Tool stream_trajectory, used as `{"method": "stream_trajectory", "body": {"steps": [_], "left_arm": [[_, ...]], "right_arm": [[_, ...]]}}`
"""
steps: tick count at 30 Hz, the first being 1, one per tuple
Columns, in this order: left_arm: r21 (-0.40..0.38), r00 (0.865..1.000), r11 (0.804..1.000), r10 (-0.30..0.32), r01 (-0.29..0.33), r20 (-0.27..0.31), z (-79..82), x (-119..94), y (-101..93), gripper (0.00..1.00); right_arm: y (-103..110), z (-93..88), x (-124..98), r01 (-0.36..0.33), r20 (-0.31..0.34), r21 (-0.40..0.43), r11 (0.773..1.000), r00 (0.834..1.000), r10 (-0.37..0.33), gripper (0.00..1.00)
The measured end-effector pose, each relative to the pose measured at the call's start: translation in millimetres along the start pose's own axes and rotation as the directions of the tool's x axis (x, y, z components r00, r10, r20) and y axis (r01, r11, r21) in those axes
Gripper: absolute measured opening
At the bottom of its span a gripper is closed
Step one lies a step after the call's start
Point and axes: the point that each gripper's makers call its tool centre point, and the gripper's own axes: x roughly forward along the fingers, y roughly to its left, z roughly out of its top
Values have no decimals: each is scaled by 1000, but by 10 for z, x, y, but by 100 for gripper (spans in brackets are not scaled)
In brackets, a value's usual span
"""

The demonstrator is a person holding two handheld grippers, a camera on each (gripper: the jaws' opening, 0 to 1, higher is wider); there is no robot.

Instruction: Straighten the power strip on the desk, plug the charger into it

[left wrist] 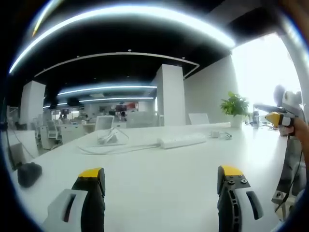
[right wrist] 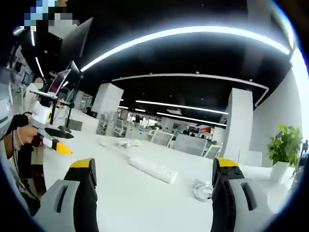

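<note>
- A small clear object (right wrist: 202, 189) at five o'clock on the desk (right wrist: 145, 198), partly behind a jaw of the right gripper (right wrist: 155, 174), is too blurred to identify.
- The power strip (left wrist: 183, 141) shows no discernible sockets from this distance.
- A dark object (left wrist: 29, 174) at nine o'clock is cut by the edge.

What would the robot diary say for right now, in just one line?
stage: start | left gripper: open, empty | right gripper: open, empty | power strip: on desk, untouched | charger: unplugged
</note>
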Motion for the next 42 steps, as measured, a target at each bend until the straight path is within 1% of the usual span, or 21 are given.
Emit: {"method": "stream_trajectory", "body": {"steps": [8,11,18,23,27,33,42], "left_arm": [[-5,1000,1000,-3,3,0,-1,0,-13,99],[-4,1000,1000,-5,5,3,10,-5,-19,99],[-6,1000,1000,-2,2,10,34,-28,-8,99],[-13,1000,1000,-8,8,9,21,-22,-25,99],[-11,1000,1000,-15,15,12,29,-15,-52,99],[-16,1000,1000,-20,20,6,2,2,-66,99],[-13,1000,1000,-27,27,7,8,21,-75,99]], "right_arm": [[-106,112,67,3,33,-2,1000,999,-3,100],[-153,151,102,3,34,-9,1000,999,-3,100],[-249,277,178,-2,64,-16,1000,998,3,100],[-327,358,257,-21,90,26,999,996,18,100],[-396,430,294,-20,108,32,999,994,17,100],[-504,449,322,-11,107,36,999,994,7,100],[-632,410,406,-7,96,42,999,995,3,100]]}}
